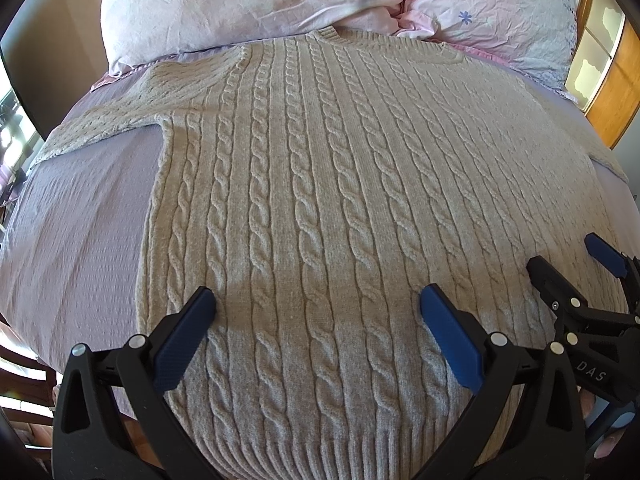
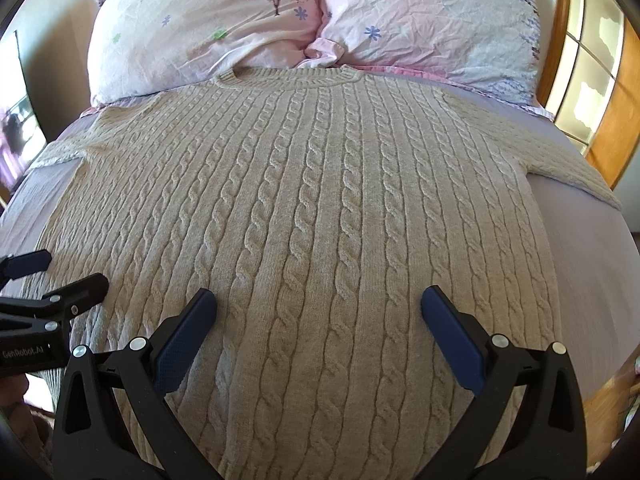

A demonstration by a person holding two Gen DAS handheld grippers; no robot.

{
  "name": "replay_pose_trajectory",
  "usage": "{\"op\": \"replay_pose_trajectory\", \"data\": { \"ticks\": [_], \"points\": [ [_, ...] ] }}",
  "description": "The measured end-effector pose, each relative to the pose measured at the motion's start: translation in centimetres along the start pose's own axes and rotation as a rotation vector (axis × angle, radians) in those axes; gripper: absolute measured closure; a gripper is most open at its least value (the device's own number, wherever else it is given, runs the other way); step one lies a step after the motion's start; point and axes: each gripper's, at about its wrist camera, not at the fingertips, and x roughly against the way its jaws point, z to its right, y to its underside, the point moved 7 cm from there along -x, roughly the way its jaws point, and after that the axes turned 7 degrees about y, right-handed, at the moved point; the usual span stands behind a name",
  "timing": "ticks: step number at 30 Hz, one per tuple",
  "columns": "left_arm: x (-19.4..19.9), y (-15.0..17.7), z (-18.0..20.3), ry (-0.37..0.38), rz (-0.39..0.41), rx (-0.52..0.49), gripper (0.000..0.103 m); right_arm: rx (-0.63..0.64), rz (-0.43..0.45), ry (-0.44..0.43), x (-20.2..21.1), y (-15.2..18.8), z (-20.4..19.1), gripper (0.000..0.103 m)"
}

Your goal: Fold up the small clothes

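Observation:
A beige cable-knit sweater point(image 1: 320, 184) lies flat and spread out on the lilac bed sheet point(image 1: 80, 220), neck toward the pillows, hem nearest me; it also fills the right wrist view point(image 2: 312, 216). Its sleeves stretch out to both sides. My left gripper point(image 1: 318, 304) is open and empty, hovering over the lower left part of the sweater. My right gripper point(image 2: 319, 300) is open and empty over the lower right part. The right gripper also shows at the right edge of the left wrist view point(image 1: 568, 268), and the left gripper at the left edge of the right wrist view point(image 2: 60, 276).
Two pink floral pillows point(image 2: 208, 28) point(image 2: 432, 20) lie at the head of the bed. A wooden frame with window panes point(image 2: 592, 80) stands at the right. Bare sheet point(image 2: 592, 264) lies beside the sweater on each side.

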Motion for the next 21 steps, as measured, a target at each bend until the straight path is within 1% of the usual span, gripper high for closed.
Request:
{"op": "replay_pose_trajectory", "data": {
  "ticks": [2, 3, 4, 5, 7, 8, 10, 11, 13, 14, 15, 16, 17, 18, 19, 20, 21],
  "points": [
    [0.0, 0.2, -0.2, 0.003, 0.009, -0.002, 0.002, 0.035, 0.012, -0.044, 0.0, -0.2, 0.6, 0.001],
    [0.0, 0.3, -0.2, 0.002, 0.014, -0.005, 0.002, 0.023, 0.021, -0.043, 0.1, -0.7, 1.6, 0.001],
    [0.0, 0.3, -0.2, 0.000, 0.022, -0.009, 0.002, -0.013, 0.039, -0.020, 0.4, -1.2, 3.0, 0.001],
    [0.1, 0.3, -0.1, -0.002, 0.028, -0.016, 0.002, -0.081, 0.074, 0.012, 0.9, -2.4, 5.9, 0.001],
    [0.0, 0.3, -0.1, 0.011, 0.026, -0.028, 0.002, -0.241, 0.134, 0.043, 1.9, -4.2, 12.1, 0.001],
    [0.0, 0.2, -0.2, 0.026, 0.022, -0.031, 0.002, -0.360, 0.158, 0.053, 2.1, -5.0, 16.4, 0.001],
    [0.4, -0.2, -0.6, 0.106, 0.030, -0.008, 0.002, -0.633, 0.164, 0.072, 1.6, -5.2, 25.6, 0.001],
    [0.7, -0.7, -0.9, 0.162, 0.041, 0.018, 0.002, -0.739, 0.153, 0.073, 1.0, -4.8, 28.8, 0.001],
    [1.6, -2.0, -2.8, 0.334, 0.083, 0.132, 0.002, -0.949, 0.122, 0.053, -0.4, -3.7, 35.0, 0.014],
    [2.0, -2.5, -3.7, 0.373, 0.111, 0.175, 0.002, -1.072, 0.093, 0.021, -1.7, -2.7, 38.3, 0.025],
    [2.5, -3.2, -5.2, 0.419, 0.169, 0.241, 0.002, -1.153, 0.075, 0.002, -2.6, -2.0, 40.4, 0.033],
    [3.1, -3.9, -7.3, 0.467, 0.246, 0.325, 0.002, -1.222, 0.058, -0.006, -3.6, -1.3, 42.1, 0.038],
    [3.3, -4.1, -8.6, 0.481, 0.279, 0.373, 0.002, -1.278, 0.045, -0.017, -4.5, -0.7, 43.7, 0.043],
    [3.3, -4.5, -10.6, 0.452, 0.297, 0.429, 0.002, -1.323, 0.054, -0.034, -5.3, -0.3, 45.2, 0.053],
    [3.2, -4.8, -11.8, 0.404, 0.294, 0.441, 0.002, -1.340, 0.057, -0.032, -5.7, -0.4, 46.0, 0.056],
    [3.1, -5.1, -13.3, 0.326, 0.295, 0.426, 0.002, -1.346, 0.060, -0.027, -5.9, -0.5, 46.5, 0.058],
    [3.1, -5.2, -14.0, 0.288, 0.301, 0.410, 0.002, -1.351, 0.064, -0.020, -6.2, -0.8, 47.1, 0.059]
  ]
}}
